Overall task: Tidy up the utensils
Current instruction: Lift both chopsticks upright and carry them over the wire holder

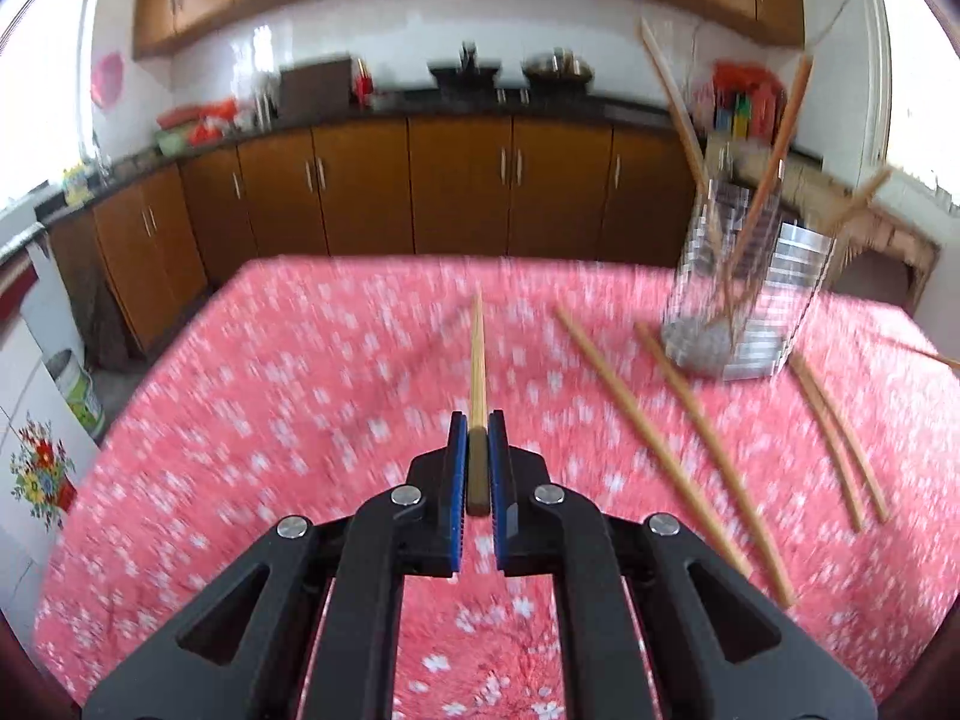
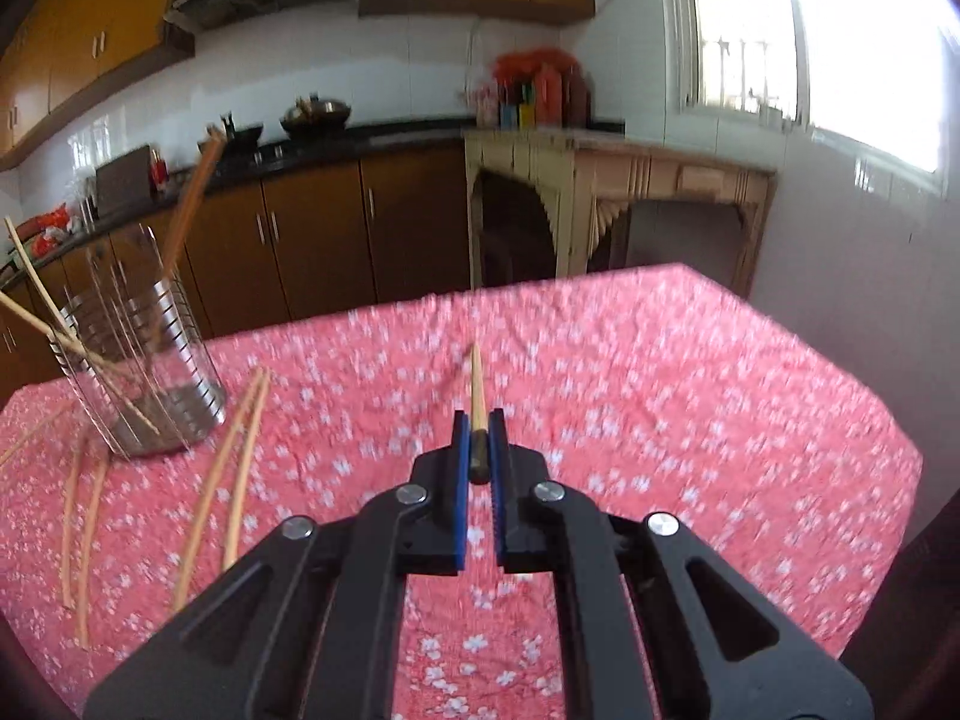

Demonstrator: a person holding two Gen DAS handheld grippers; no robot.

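My left gripper [image 1: 478, 420] is shut on a wooden chopstick [image 1: 477, 360] that points forward above the pink floral tablecloth [image 1: 270, 390]. My right gripper [image 2: 478, 417] is shut on another chopstick [image 2: 477, 384], also held above the cloth. A wire utensil holder [image 1: 744, 294] with several chopsticks leaning in it stands on the table to the right of the left gripper; it also shows in the right wrist view [image 2: 144, 360], to the left. Several loose chopsticks [image 1: 660, 438] lie on the cloth near the holder, seen also in the right wrist view [image 2: 222, 480].
The table's far edge [image 1: 450, 261] faces brown kitchen cabinets [image 1: 420, 186]. A pale wooden side table [image 2: 600, 192] stands beyond the table in the right wrist view. A white appliance with a flower sticker [image 1: 42, 468] is at the left.
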